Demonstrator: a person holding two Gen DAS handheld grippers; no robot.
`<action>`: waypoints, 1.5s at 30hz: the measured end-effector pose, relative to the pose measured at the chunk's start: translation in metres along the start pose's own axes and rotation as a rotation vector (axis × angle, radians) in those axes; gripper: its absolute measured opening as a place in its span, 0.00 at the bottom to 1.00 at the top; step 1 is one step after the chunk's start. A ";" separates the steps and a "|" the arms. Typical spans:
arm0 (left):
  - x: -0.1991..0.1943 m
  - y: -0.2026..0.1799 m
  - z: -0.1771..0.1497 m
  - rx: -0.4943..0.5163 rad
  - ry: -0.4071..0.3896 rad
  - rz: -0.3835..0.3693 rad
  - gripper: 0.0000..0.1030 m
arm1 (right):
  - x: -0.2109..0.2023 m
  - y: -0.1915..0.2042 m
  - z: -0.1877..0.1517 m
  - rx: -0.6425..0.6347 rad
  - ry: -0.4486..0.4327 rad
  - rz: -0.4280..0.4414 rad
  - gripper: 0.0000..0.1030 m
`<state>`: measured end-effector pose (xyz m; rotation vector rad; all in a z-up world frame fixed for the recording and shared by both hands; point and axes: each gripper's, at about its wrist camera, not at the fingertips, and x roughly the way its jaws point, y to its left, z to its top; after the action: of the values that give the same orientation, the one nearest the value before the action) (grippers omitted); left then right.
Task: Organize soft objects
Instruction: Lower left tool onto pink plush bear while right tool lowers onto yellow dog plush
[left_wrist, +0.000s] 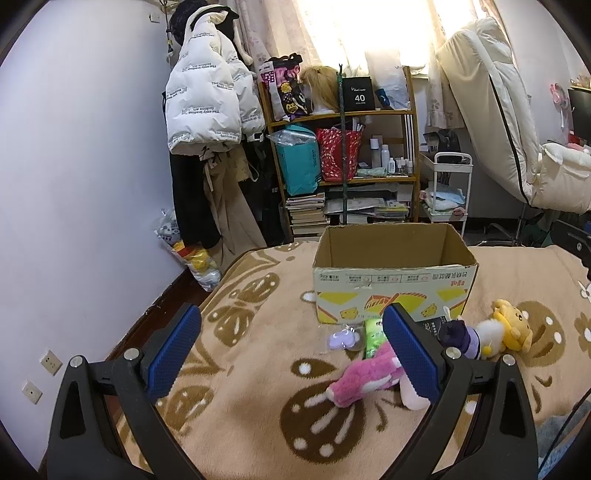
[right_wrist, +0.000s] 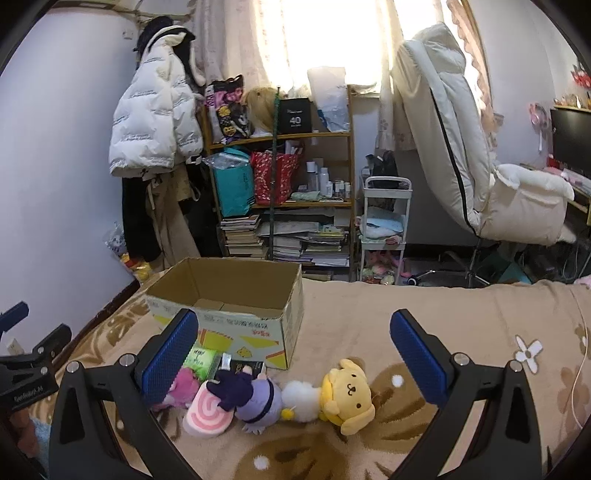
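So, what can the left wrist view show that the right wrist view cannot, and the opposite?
Only the left wrist view shows the small purple item on the blanket and the full pink plush.

Only the right wrist view shows the yellow dog plush's face, the box floor, and the left gripper from the side at the edge.

Both share the open cardboard box, the green packet, the purple plush, the shelf and the white jacket. The right gripper is open, like the left.

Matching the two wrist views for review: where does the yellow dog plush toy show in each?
Left wrist: yellow dog plush toy at far right, lying on the blanket.
Right wrist: lower centre, lying on the blanket.
Shared landmark: open cardboard box behind it.
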<state>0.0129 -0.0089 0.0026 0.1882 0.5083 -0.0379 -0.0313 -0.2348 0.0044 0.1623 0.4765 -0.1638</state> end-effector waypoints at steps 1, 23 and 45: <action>0.003 -0.001 0.001 -0.003 0.005 -0.001 0.95 | 0.002 -0.003 0.001 0.004 0.003 -0.013 1.00; 0.082 -0.067 0.005 0.134 0.195 -0.079 0.95 | 0.079 -0.010 0.002 -0.021 0.206 0.019 1.00; 0.136 -0.097 -0.044 0.267 0.474 -0.162 0.95 | 0.159 -0.063 -0.052 0.071 0.601 -0.142 1.00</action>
<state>0.1025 -0.0941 -0.1174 0.4219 0.9914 -0.2237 0.0731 -0.3049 -0.1231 0.2488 1.0831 -0.2724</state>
